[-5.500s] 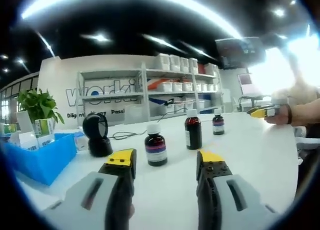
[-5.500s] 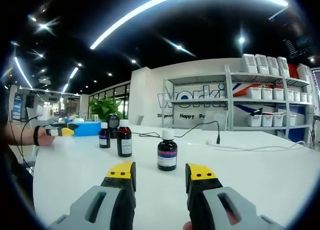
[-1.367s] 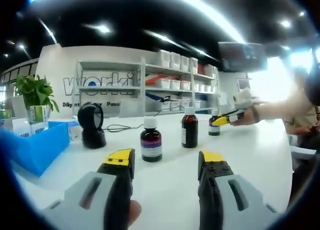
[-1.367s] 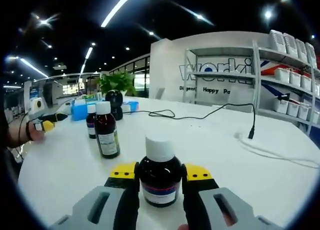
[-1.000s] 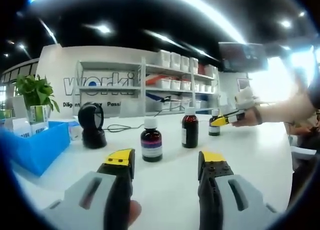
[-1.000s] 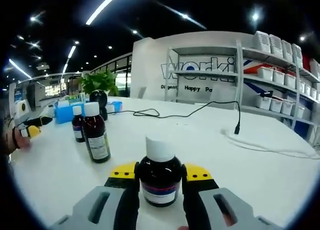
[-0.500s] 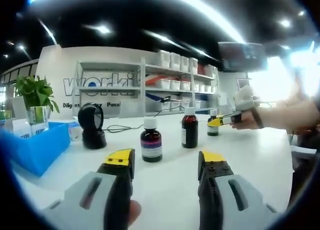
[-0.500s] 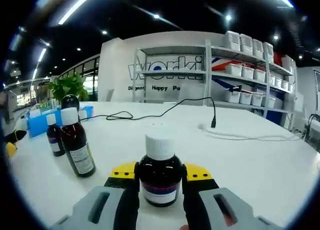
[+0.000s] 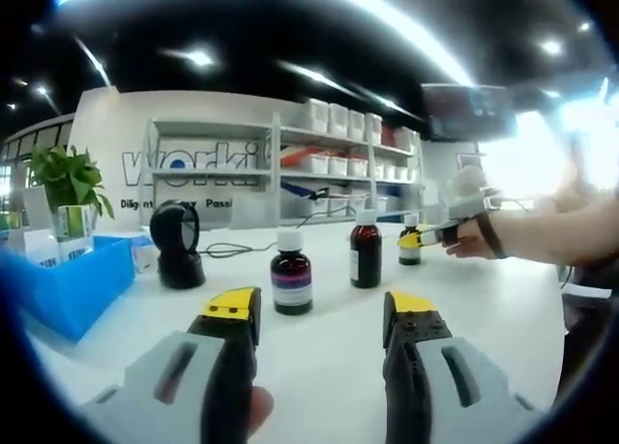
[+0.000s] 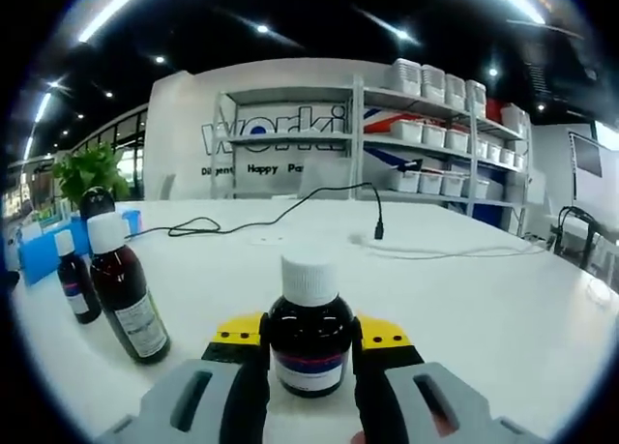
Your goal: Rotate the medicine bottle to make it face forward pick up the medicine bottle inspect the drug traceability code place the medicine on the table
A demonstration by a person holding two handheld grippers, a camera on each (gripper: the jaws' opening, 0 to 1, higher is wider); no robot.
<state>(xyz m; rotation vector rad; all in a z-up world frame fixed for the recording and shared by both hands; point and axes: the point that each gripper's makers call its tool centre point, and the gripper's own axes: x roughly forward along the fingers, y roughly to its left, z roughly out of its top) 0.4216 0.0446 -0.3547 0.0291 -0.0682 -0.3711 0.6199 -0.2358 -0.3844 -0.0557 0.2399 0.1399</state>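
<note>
My right tongs [image 10: 309, 340] are gripping a small dark-brown glass medicine bottle with a white cap [image 10: 309, 333], their yellow-tipped jaws pressing against both of its sides; its label with a dark band is facing the camera, and I cannot tell whether its base is touching the white tabletop [image 10: 464, 299]. Ahead and to the left of these tongs, a taller brown bottle with a white cap and pale label [image 10: 124, 299] is standing on the tabletop, and a smaller dark bottle [image 10: 73, 278] is standing just beyond it, further left. A black cable [image 10: 280, 217] is lying across the tabletop well ahead. My left tongs [image 9: 319, 313] are hanging open over the tabletop with nothing between the jaws. Straight ahead of them a short dark bottle with a purple-banded label [image 9: 290, 273] is standing, with a taller brown bottle [image 9: 365, 250] to its right. Further right, the right tongs are showing at the held bottle, with my hand [image 9: 469, 239] behind them. Ahead to the left, a black barcode scanner on a stand [image 9: 177, 257] is standing near a blue plastic bin [image 9: 73, 294].
</note>
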